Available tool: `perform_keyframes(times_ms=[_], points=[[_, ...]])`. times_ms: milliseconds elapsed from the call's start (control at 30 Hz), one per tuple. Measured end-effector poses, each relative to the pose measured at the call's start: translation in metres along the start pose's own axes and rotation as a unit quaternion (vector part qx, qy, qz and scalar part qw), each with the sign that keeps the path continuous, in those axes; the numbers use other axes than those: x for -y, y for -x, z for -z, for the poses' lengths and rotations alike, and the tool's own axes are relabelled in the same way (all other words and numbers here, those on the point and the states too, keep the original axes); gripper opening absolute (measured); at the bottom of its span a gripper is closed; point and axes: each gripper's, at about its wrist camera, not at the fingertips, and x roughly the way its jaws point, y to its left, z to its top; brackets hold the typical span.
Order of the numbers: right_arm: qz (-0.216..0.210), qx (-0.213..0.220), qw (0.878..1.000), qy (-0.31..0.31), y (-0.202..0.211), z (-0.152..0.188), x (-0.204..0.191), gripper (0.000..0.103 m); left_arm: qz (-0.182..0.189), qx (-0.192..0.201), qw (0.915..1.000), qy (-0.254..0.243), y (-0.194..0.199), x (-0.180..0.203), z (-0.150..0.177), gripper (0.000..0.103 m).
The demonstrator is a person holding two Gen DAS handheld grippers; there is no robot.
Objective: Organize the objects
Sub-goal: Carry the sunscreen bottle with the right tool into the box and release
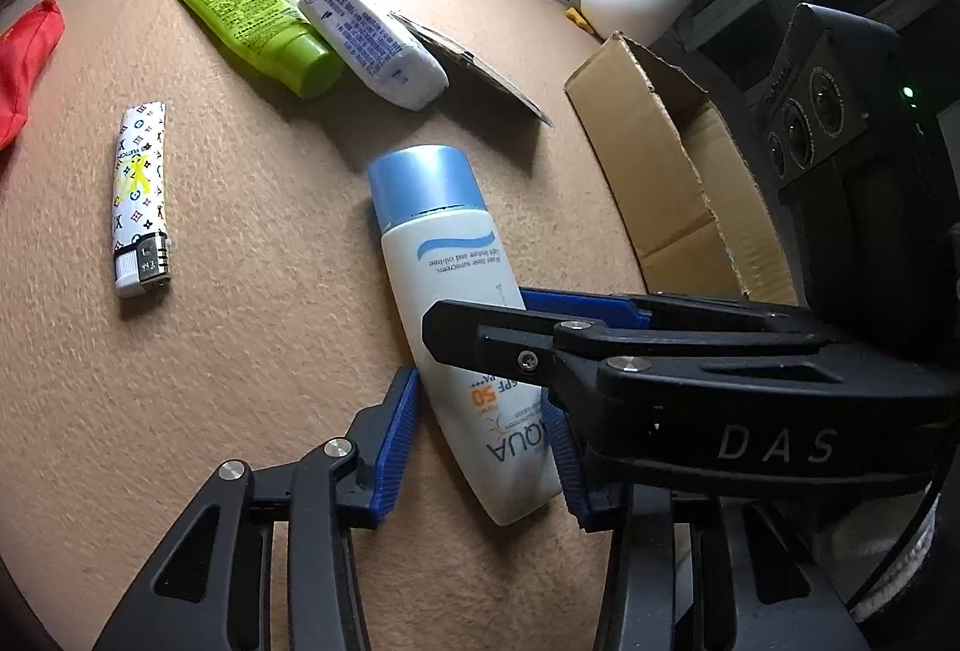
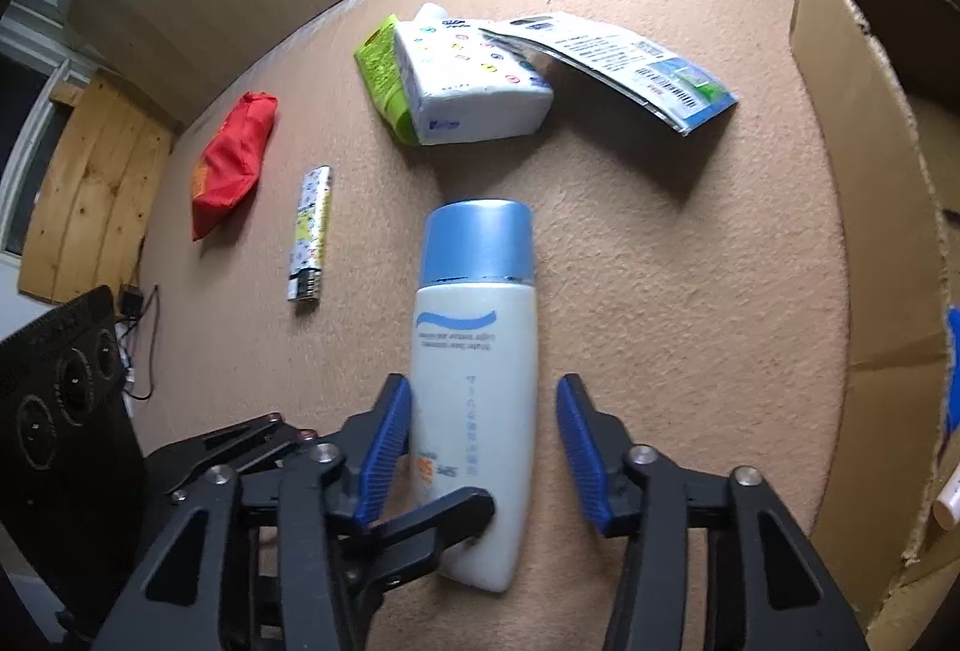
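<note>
With both my grippers, left (image 1: 480, 441) & right (image 2: 483, 447), fingers parted around the sunscreen bottle (image 2: 474, 381) lying on the carpet (image 2: 660, 291), not yet clenched, the box (image 2: 852, 231) holds approx. one item; lighter (image 2: 312, 237), tubes etc. remain.

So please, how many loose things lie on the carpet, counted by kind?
Bottles and tubes: 3 — sunscreen bottle, green tube, white tube
Lighter: 1
Red pouch: 1
Printed packet: 1
Total: 6
</note>
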Motion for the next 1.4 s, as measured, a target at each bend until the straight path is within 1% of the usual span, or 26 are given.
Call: perform_keyframes(times_ms=[233,400,600,800,933,1000,1033,1200,1333,1400], points=[[-0.001,0.005,1.0,-0.005,0.004,0.003,0.0,0.04,-0.005,0.005,1.0,-0.001,0.005,0.008,0.002,0.045],[-0.003,0.02,1.0,-0.006,0.019,0.006,0.003,0.04,-0.004,0.016,0.9998,-0.009,0.015,0.023,0.0,0.045],[-0.003,0.051,0.999,-0.008,0.052,0.007,0.007,0.04,-0.004,0.032,0.9987,-0.04,0.031,0.051,-0.008,0.045],[0.006,0.091,0.996,-0.017,0.098,0.006,0.026,0.04,0.007,0.049,0.9958,-0.077,0.039,0.093,-0.023,0.045],[0.019,0.11,0.993,-0.021,0.122,0.006,0.041,0.04,0.017,0.052,0.9936,-0.098,0.02,0.127,-0.04,0.045],[0.024,0.118,0.992,-0.029,0.132,0.01,0.053,0.04,0.023,0.05,0.9929,-0.105,0.013,0.139,-0.042,0.045],[0.025,0.119,0.992,-0.032,0.134,0.011,0.057,0.04,0.025,0.048,0.9926,-0.109,0.001,0.148,-0.047,0.045],[0.029,0.121,0.991,-0.054,0.142,0.02,0.084,0.04,0.034,0.036,0.9919,-0.117,-0.022,0.171,-0.05,0.045],[0.034,0.118,0.99,-0.065,0.142,0.027,0.098,0.04,0.028,0.025,0.991,-0.129,-0.035,0.182,-0.046,0.045],[0.052,0.126,0.989,-0.061,0.145,0.03,0.101,0.042,0.023,0.024,0.9907,-0.132,-0.037,0.185,-0.045,0.046]])
